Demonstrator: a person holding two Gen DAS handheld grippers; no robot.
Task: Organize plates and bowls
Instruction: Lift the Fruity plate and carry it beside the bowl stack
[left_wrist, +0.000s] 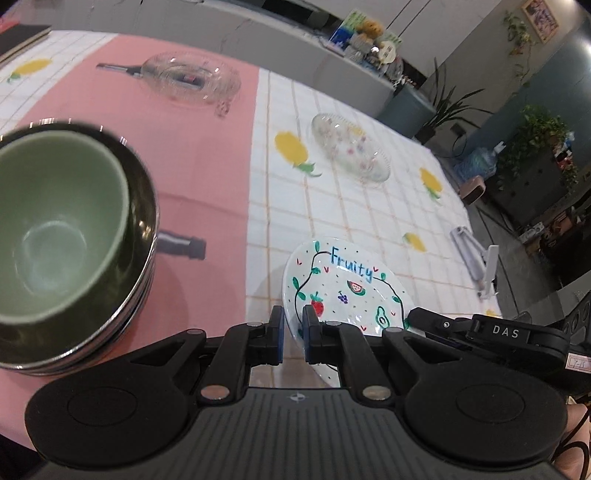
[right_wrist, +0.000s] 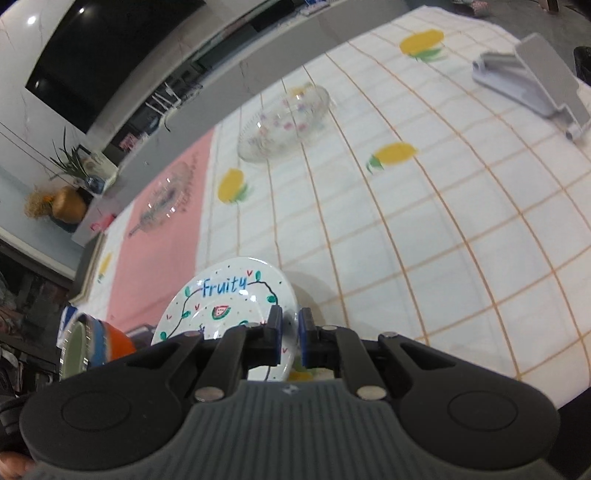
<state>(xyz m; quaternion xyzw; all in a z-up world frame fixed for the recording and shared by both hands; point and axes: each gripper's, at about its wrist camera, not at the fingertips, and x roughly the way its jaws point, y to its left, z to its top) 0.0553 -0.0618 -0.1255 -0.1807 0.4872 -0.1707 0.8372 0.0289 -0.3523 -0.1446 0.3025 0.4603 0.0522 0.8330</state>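
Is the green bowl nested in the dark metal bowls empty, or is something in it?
Empty. The green bowl, seated in the stack of dark metal bowls, shows a bare inner wall and floor in the left wrist view.

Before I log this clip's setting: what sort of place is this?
Probably a home-style dining or living area. A table wears a fruit-print tablecloth, dishes such as the "Fruity" plate sit on it, and potted plants stand beside a long counter.
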